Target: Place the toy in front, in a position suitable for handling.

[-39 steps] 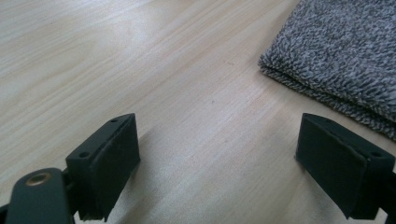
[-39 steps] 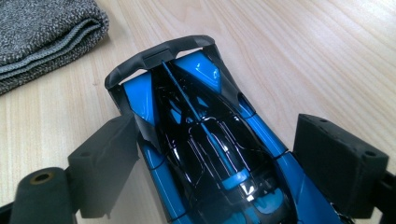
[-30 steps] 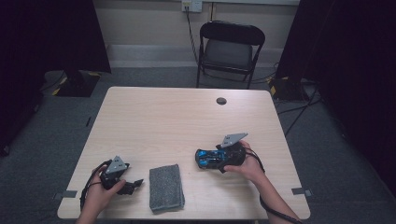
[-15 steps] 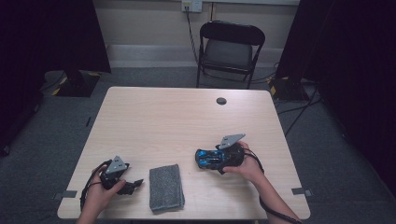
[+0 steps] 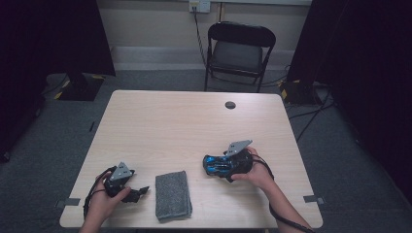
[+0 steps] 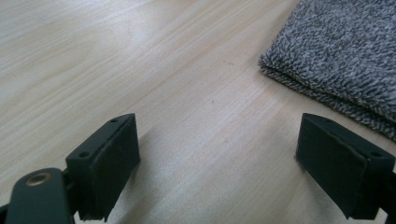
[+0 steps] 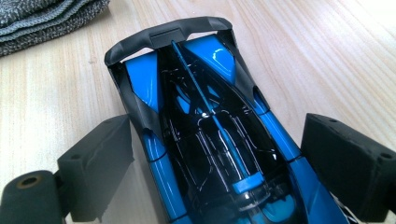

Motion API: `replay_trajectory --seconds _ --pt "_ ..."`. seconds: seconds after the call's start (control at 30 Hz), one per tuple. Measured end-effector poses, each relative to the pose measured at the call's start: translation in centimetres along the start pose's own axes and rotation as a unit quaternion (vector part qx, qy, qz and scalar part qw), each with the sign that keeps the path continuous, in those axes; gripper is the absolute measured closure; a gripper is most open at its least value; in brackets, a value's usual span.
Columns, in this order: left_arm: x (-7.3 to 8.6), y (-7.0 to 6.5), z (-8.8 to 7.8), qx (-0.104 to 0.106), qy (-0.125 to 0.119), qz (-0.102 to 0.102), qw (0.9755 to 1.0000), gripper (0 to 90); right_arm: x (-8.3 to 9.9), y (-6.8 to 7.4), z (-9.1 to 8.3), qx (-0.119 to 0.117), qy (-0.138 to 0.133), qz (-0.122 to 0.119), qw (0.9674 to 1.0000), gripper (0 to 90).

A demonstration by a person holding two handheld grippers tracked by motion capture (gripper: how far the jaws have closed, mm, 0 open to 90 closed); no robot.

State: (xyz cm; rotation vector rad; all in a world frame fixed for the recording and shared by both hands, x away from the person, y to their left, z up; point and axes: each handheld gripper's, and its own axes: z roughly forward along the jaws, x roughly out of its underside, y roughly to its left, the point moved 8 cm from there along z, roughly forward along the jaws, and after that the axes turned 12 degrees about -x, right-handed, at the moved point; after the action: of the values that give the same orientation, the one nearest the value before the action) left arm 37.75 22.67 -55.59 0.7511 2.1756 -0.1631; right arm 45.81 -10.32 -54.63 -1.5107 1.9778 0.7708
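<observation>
A blue and black toy car [image 5: 218, 165] [image 7: 205, 121] lies on the wooden table [image 5: 184, 126] right of centre, near the front. My right gripper [image 5: 227, 166] [image 7: 217, 158] stands open around it, one jaw close along each side of the car, whose tail points away from the camera. A folded grey towel [image 5: 173, 194] [image 6: 341, 51] [image 7: 42, 18] lies to the car's left by the front edge. My left gripper [image 5: 137, 194] [image 6: 217, 163] rests low over the table just left of the towel, open, with bare wood between its jaws.
A small black round disc [image 5: 230, 105] sits near the table's far edge. A black folding chair [image 5: 240, 48] stands behind the table. Bare wood spreads across the middle and far left of the table. Cables trail from both grippers toward the front edge.
</observation>
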Motion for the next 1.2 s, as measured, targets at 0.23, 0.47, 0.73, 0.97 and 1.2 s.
replay_trajectory --seconds 0.23,0.47,0.73,0.97,1.2 --pt "0.0 0.0 0.0 0.0 0.0 0.001 1.0 12.8 0.3 0.0 -0.2 0.012 0.024 -0.03 0.9992 15.5" --pt "0.0 0.0 0.0 0.0 0.0 0.0 1.0 12.8 0.3 0.0 -0.2 0.019 0.02 -0.033 0.9991 16.9" --pt "0.0 0.0 0.0 0.001 0.0 0.0 1.0 12.8 0.1 0.1 -1.2 0.017 -0.017 0.012 0.9996 27.5" --pt "0.0 0.0 0.0 0.0 0.0 0.001 1.0 12.7 0.3 0.0 -1.1 0.032 -0.021 0.024 0.999 27.6" --pt "0.0 0.0 0.0 0.0 0.0 0.001 1.0 12.7 0.3 0.0 -1.2 0.047 -0.021 0.045 0.9977 27.7"
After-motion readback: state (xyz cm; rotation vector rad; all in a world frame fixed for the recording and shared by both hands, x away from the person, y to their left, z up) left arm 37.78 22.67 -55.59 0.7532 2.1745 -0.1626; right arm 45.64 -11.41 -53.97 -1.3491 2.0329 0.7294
